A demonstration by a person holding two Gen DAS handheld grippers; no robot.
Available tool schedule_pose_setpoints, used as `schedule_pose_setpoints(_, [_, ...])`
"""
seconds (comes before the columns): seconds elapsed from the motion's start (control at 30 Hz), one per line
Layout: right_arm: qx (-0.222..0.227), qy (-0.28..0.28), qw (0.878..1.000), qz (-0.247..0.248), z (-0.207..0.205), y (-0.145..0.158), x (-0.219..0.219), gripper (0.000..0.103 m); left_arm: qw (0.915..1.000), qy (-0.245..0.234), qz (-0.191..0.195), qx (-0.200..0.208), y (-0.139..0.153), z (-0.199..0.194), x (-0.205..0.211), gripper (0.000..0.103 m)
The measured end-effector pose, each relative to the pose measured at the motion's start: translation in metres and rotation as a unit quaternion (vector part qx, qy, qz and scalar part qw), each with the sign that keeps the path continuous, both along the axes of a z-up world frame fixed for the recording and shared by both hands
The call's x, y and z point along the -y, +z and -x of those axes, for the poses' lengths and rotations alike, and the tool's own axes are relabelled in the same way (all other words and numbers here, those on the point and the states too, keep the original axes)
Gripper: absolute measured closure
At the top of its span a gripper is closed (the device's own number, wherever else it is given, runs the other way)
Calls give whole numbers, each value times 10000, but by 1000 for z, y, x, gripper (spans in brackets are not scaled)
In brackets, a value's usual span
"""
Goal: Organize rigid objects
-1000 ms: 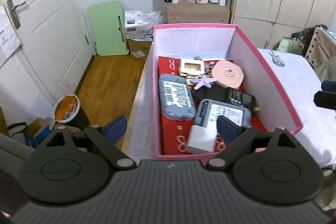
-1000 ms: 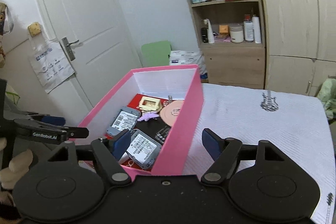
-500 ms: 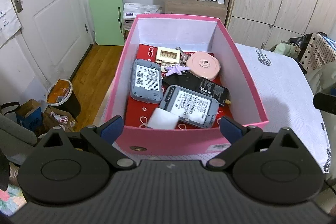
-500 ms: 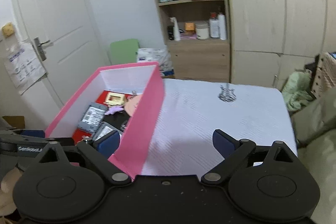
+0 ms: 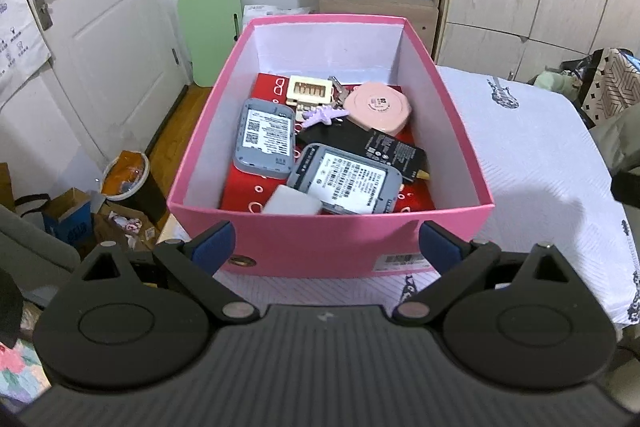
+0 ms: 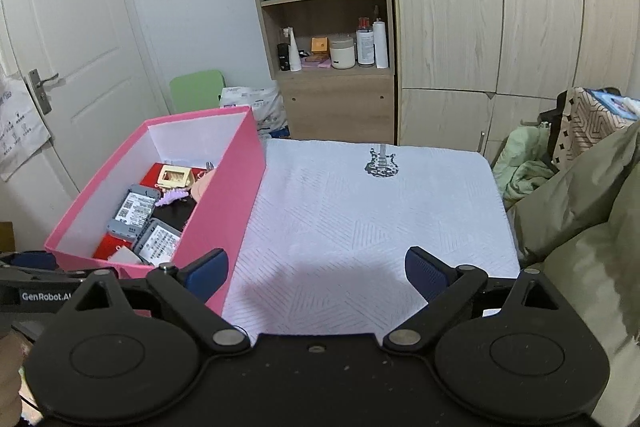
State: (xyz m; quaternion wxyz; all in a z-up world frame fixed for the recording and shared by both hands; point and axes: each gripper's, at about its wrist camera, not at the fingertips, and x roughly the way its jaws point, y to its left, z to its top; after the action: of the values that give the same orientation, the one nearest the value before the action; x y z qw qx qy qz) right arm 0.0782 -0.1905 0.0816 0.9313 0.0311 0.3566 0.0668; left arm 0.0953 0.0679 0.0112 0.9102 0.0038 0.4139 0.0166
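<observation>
Left gripper (image 5: 326, 245) stood wide, empty, before the pink box (image 5: 332, 239) on the desk (image 5: 532, 163). Box held two grey devices (image 5: 265, 135), pink disc (image 5: 378, 107), black battery (image 5: 394, 153).

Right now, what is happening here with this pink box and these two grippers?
A person holds a two-finger gripper in each hand over a table with a white patterned cloth. The open pink cardboard box stands on it, already filled with small rigid items, among them two grey devices with white labels, a round pink case and a black flat battery. The left gripper faces the box's near wall, open and empty. The right gripper hangs over the bare cloth beside the box, also open and empty.
</observation>
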Motion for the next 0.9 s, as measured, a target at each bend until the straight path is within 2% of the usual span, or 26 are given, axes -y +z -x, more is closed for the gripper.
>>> schedule_pose_setpoints(0.43, [-82,-82,9999,-55,4,-4,9,6,10000,26,22,-67,-4,6,10,1])
schedule_pose_setpoints(0.9, [-29,44,9998,194,14,-5,-6,6,10000,86,-29,-42,-9,11,5,0])
